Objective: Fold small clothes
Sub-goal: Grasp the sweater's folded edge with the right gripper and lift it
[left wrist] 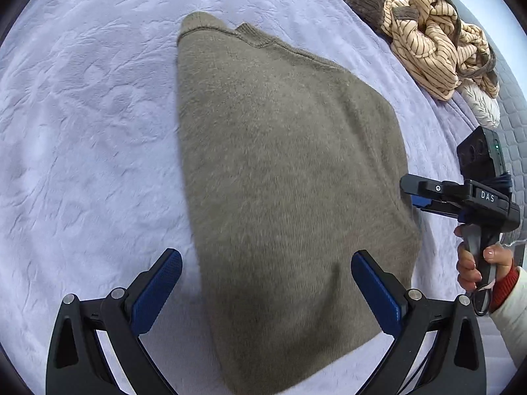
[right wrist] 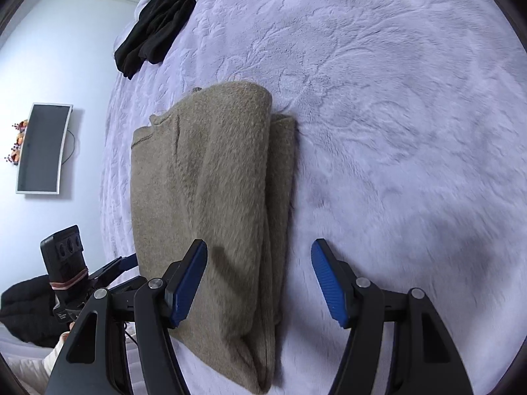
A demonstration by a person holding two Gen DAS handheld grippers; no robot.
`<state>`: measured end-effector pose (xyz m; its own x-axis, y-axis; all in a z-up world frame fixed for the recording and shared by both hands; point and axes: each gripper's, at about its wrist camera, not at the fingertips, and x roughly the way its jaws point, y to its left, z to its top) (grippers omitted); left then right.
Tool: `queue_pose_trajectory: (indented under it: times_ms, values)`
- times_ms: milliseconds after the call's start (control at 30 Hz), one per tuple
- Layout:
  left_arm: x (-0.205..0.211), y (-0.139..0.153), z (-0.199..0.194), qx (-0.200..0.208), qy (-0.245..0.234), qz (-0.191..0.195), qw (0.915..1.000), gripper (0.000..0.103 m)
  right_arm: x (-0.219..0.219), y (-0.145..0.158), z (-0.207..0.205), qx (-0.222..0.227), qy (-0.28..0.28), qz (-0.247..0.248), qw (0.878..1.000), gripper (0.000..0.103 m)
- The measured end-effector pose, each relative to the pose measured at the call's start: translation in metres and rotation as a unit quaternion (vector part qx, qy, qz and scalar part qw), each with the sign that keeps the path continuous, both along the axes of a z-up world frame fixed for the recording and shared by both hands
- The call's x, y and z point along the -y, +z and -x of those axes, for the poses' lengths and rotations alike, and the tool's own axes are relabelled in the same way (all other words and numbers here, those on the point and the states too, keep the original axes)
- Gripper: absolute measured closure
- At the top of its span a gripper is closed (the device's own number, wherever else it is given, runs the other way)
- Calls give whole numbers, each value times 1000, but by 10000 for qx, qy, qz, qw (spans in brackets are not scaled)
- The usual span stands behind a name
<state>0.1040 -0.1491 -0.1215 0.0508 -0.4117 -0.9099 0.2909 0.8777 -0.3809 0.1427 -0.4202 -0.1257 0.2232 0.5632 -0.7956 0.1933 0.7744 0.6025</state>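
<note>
A fuzzy olive-brown sweater [left wrist: 283,171] lies folded lengthwise on the lavender bedspread [left wrist: 82,131]; it also shows in the right wrist view [right wrist: 210,204] with its folded layers stacked along the right edge. My left gripper [left wrist: 266,283] is open and empty, hovering over the sweater's near end, its right finger above the fabric. My right gripper [right wrist: 260,283] is open and empty, straddling the sweater's folded edge. The right gripper also shows in the left wrist view [left wrist: 411,194] beside the sweater's right edge; its jaws look nearly together from that side angle.
A crumpled cream striped garment [left wrist: 434,49] with a brown knit piece [left wrist: 369,3] lies at the bed's far right. Black clothing [right wrist: 158,19] lies near the bed's far edge. A wall-mounted screen [right wrist: 42,148] hangs on the left wall.
</note>
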Motion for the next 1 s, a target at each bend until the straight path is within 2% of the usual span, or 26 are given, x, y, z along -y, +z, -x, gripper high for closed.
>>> queue_pose_trajectory:
  times_ms: [133,200,267,400,500,533,567,600,633,667,733,833,1000]
  values:
    - [7,-11,-16,-87,130,148,9998,0,3,-14,-14,28,22,-416,9991,34]
    - [12,-8,-17,8,90,293,9995,0,2,-17,-21,89,91,-593,9982,34]
    - [17,-6,-19,91,41,196,9998,0,-2,-17,-30,217,234,-835,9960,32]
    - [17,-22,-21,-45,-26,208,9998,0,-10,-31,-40,197,411,-919,9947,31]
    - [12,-27,-23,-155,-29,361,9992,0,-7,-38,-38,209,252,-1076,9937,31]
    - [11,-28,-25,-217,-47,378,9990,0,-6,-39,-37,188,154,-1127,9933,32]
    - [11,-28,-27,-280,-61,400,9988,1,-4,-40,-35,138,65,-1119,9936,39]
    - [10,-28,-28,-305,-74,405,9987,6,-2,-42,-34,46,-26,-1049,9945,47]
    - [11,-25,-27,-277,-69,397,9988,14,-2,-42,-33,12,-64,-1120,9937,62]
    - [13,-22,-27,-244,-68,384,9989,18,-1,-41,-32,45,-98,-1243,9922,72]
    - [11,-15,-24,-136,-79,464,9988,37,-2,-33,-27,149,-127,-1276,9916,73]
    - [3,0,-17,-24,-71,618,9981,53,-4,-23,-23,209,-206,-1519,9880,73]
    - [3,28,-6,178,-99,713,9973,54,-14,2,-14,354,-237,-1836,9821,74]
